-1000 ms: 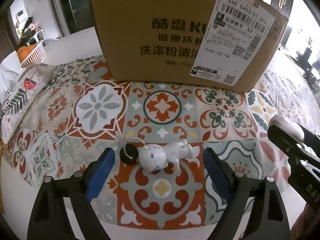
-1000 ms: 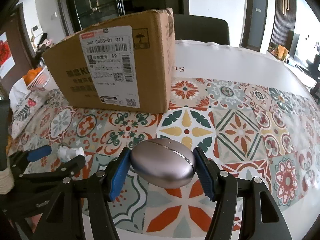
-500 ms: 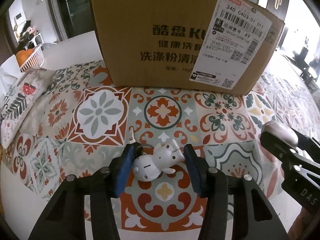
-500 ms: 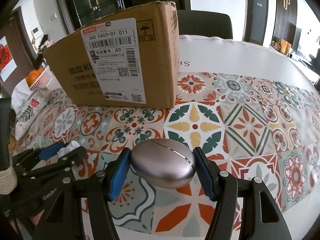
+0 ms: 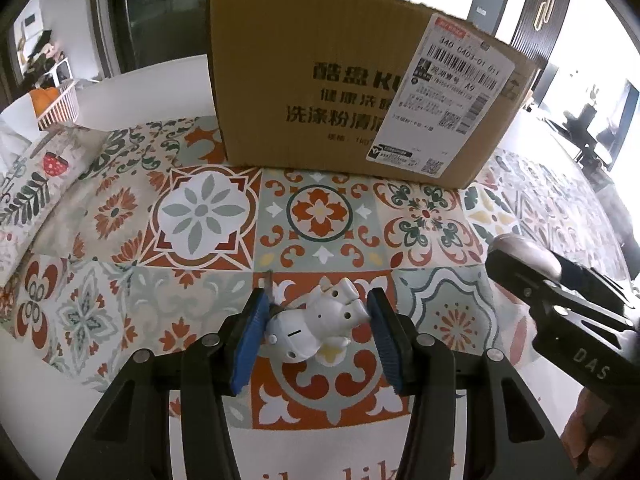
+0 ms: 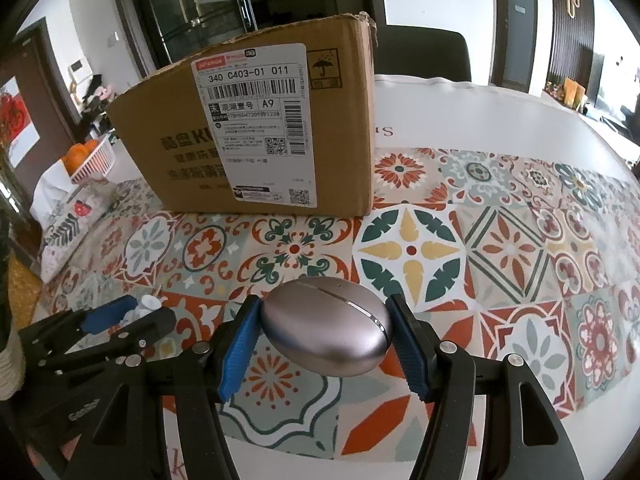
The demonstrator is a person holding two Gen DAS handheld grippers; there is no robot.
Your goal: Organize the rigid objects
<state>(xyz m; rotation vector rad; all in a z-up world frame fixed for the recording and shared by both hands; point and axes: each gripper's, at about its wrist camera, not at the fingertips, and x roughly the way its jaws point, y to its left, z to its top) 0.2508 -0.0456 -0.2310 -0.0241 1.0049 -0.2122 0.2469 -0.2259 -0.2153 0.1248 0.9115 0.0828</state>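
- The left gripper's fingers have closed in on the white figurine, which sits clamped between the blue pads in front of the cardboard box.
- The right gripper's fingers are partly open and grip the silver egg-shaped case, also in front of the box and nearer its labelled end.
- Judging by this, both objects are picked up but neither is stowed; carrying them to the box appears to be what remains.
- The patterned surface lies beneath.
- Only the left view shows the figurine's face and coin-like slot; only the right view shows the box's end flap and the chair behind it.
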